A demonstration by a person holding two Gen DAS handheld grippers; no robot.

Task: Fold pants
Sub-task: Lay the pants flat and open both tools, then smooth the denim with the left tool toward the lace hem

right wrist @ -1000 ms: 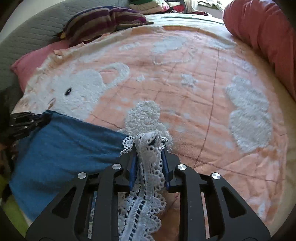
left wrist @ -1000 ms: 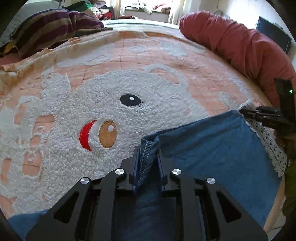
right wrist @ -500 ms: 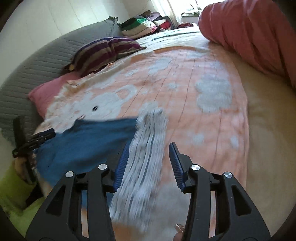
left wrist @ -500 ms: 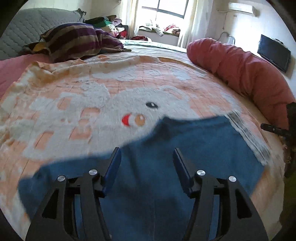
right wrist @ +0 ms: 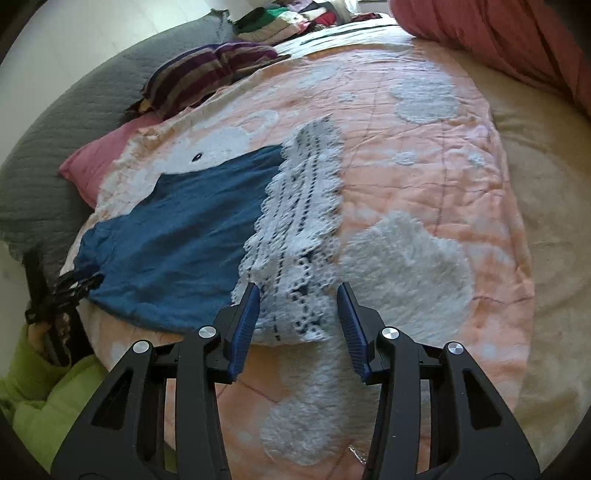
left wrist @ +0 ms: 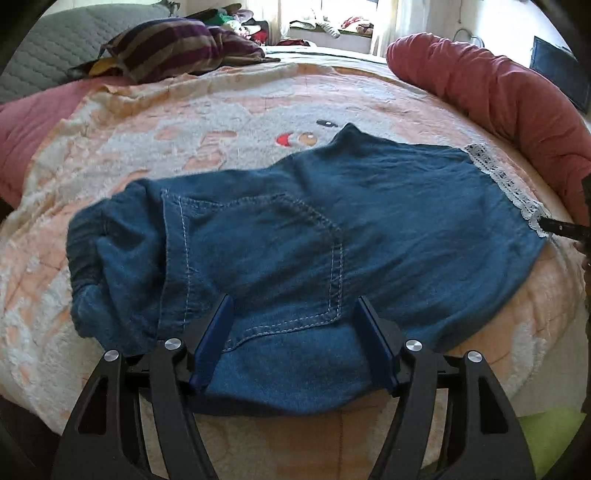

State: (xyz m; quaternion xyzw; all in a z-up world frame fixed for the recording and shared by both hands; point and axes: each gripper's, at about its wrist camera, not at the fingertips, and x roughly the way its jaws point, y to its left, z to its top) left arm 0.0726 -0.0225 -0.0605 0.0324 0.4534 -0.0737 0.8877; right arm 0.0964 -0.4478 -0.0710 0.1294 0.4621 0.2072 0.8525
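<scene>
The blue denim pants (left wrist: 295, 236) lie folded over on the peach bear blanket (left wrist: 207, 122), waistband at the left, white lace hem (left wrist: 506, 184) at the right. My left gripper (left wrist: 295, 317) is open and empty, jaws spread above the near edge of the pants by the pocket seam. In the right wrist view the pants (right wrist: 184, 225) lie left of the lace hem (right wrist: 299, 221). My right gripper (right wrist: 297, 306) is open and empty, just short of the hem's near end. The right gripper's tip (left wrist: 561, 227) shows at the left wrist view's right edge.
A red rolled quilt (left wrist: 498, 92) runs along the bed's right side. A striped pillow (left wrist: 177, 44), a pink pillow (right wrist: 99, 158) and a grey headboard (right wrist: 66, 110) lie at the far side. Clothes are piled beyond (right wrist: 280, 18). A green sleeve (right wrist: 40, 398) is at lower left.
Both grippers have let go of the pants, opened and pulled back. The pants now lie flat on the blanket, folded over.
</scene>
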